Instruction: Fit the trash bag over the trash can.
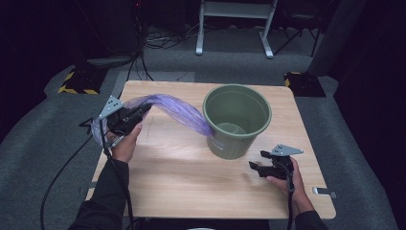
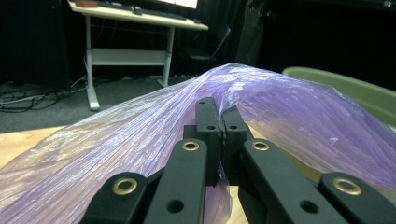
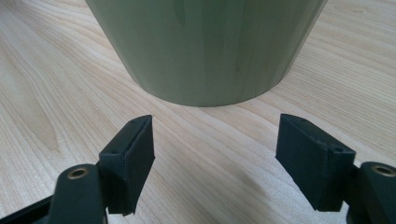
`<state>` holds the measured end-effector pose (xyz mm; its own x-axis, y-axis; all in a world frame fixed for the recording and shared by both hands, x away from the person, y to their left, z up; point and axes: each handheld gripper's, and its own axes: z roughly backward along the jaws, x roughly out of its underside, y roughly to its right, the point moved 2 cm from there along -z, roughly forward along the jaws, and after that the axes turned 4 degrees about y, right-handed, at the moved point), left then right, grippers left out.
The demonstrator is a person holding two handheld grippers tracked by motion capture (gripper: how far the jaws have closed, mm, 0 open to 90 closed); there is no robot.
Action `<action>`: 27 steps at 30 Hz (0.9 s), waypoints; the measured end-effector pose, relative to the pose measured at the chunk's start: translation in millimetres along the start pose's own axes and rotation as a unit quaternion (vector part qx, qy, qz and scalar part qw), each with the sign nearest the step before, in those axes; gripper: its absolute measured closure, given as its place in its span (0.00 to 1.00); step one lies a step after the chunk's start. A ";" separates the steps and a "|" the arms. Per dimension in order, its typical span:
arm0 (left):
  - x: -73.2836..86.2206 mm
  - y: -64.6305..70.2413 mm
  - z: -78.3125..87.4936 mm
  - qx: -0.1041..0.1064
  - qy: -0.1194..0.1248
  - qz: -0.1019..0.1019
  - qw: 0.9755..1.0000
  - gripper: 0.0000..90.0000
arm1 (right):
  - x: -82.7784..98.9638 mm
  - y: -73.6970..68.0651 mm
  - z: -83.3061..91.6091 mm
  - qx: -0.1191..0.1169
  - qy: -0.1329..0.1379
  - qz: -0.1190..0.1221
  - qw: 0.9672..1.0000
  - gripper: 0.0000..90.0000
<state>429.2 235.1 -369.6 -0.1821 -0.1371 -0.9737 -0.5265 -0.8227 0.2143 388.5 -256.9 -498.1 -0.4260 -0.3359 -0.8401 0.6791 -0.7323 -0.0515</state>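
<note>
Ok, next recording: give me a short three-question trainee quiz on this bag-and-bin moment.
1. True or false: the left gripper is shut on the thin purple plastic bag.
2. What does the far end of the bag touch? A) the round green plastic bin B) the floor C) the right gripper
3. Fill in: the right gripper's jaws stand ____ above the light wooden table, holding nothing.

Key: 1 true; 2 A, the bag drapes against the bin's outer wall just below its rim; 3 open.
</note>
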 end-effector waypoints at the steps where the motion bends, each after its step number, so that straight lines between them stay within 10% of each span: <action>1: -1.8 -1.0 0.5 -0.001 0.001 0.000 1.000 0.99 | 0.1 -0.1 -0.2 -0.001 0.000 0.000 1.000 0.31; 27: -46.9 19.5 -10.6 0.000 0.051 -0.013 0.999 0.99 | 2.4 -3.7 -4.9 -0.006 -0.009 0.004 1.000 0.31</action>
<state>436.3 219.6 -320.6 -0.0838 -0.1715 -0.9816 -0.5297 -0.8267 0.1897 387.8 -252.1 -502.5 -0.4303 -0.3524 -0.8310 0.6898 -0.7222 -0.0510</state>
